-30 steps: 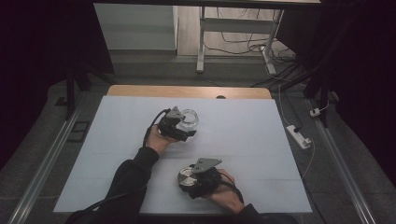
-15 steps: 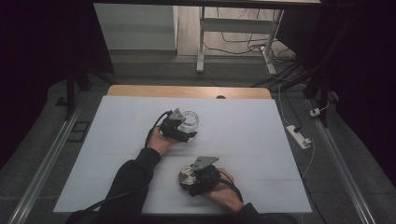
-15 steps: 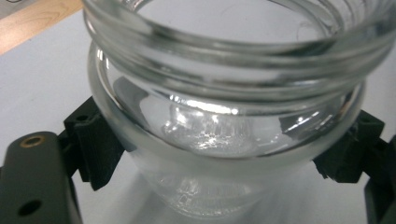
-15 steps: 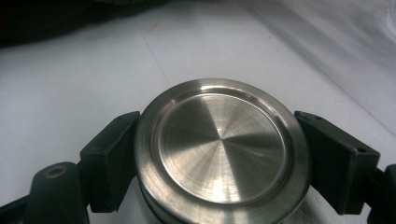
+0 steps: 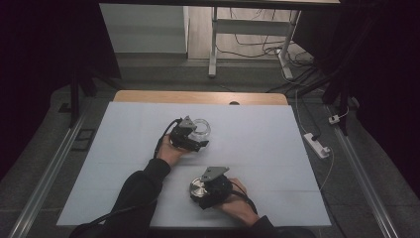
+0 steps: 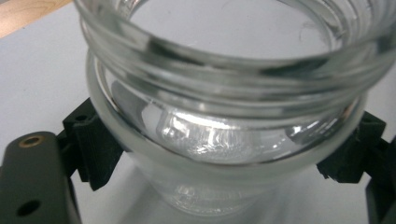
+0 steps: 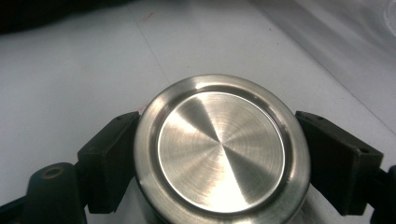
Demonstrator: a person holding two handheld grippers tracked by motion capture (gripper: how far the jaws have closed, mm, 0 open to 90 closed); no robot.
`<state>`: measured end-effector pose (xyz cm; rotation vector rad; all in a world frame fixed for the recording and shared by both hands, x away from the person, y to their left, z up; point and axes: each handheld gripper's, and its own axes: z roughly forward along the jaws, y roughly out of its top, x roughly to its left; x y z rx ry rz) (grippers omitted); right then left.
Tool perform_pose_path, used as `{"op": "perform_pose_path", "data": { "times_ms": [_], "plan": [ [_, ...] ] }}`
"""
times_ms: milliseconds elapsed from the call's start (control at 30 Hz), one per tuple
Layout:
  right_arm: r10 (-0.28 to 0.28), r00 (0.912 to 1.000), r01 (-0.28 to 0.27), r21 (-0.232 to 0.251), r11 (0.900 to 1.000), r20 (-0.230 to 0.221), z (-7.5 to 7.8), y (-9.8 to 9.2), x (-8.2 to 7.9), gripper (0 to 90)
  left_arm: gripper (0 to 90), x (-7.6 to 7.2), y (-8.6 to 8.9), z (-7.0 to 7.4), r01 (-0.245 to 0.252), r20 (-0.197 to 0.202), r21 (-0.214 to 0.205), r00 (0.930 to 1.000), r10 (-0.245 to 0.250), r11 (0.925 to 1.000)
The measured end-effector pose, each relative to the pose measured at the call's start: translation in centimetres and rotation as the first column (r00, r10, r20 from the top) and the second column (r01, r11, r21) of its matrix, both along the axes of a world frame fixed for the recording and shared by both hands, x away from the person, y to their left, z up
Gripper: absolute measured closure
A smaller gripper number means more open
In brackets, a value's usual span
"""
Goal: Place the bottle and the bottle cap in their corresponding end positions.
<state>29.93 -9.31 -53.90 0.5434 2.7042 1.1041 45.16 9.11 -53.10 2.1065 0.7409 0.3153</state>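
Observation:
A clear glass jar (image 5: 200,129) with a threaded mouth stands on the white table, between the pads of my left gripper (image 5: 199,139). In the left gripper view the jar (image 6: 224,140) is very close and both black pads (image 6: 95,149) lie against its wall. The jaws have just been opening a little. A round brushed-metal lid (image 5: 197,187) lies flat near the front edge, in my right gripper (image 5: 199,192). In the right gripper view both pads (image 7: 109,158) touch the rim of the lid (image 7: 219,149). These jaws have just been opening slightly too.
The white table top (image 5: 277,148) has a wooden strip (image 5: 198,96) along its far edge. A white power strip (image 5: 317,145) lies on the floor at the right. Metal rails run beside both sides of the table. Desk legs and cables stand behind.

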Motion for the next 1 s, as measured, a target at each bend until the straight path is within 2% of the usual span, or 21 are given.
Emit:
{"op": "perform_pose_path", "data": {
  "times_ms": [200, 300, 600, 833, 1000],
  "plan": [
    [-0.01, 0.9999, 0.011, 0.035, 0.9993, -0.013, 0.5, -0.2, 0.1, 11.5, 12.4, -0.3, -0.1, 0.5, -0.012, 0.012, 0.019, 0.9999, 0.012, 0.9997],
    [-0.015, 0.9998, 0.015, 0.068, 0.9976, -0.014, 1.1, -0.4, 0.1, 9.4, 10.6, -0.4, 0.2, 1.0, -0.021, 0.004, 0.0, 0.9998, 0.021, 0.9998],
    [-0.025, 0.9995, 0.026, 0.1, 0.9947, -0.019, 2.0, -0.9, 0.2, 7.4, 7.0, -1.3, 1.4, 1.8, -0.031, -0.017, -0.023, 0.9994, 0.031, 0.9993],
    [-0.02, 0.9993, 0.024, 0.113, 0.9933, -0.032, 2.5, -1.2, 0.1, 6.6, 4.4, -2.5, 2.5, 2.6, -0.019, -0.041, -0.046, 0.999, 0.017, 0.9988],
    [-0.026, 0.9985, 0.032, 0.123, 0.9919, -0.047, 2.8, -1.4, 0.1, 6.4, 2.7, -3.5, 3.2, 2.9, 0.0, -0.06, -0.081, 0.9982, -0.004, 0.9967]
  ]
}}
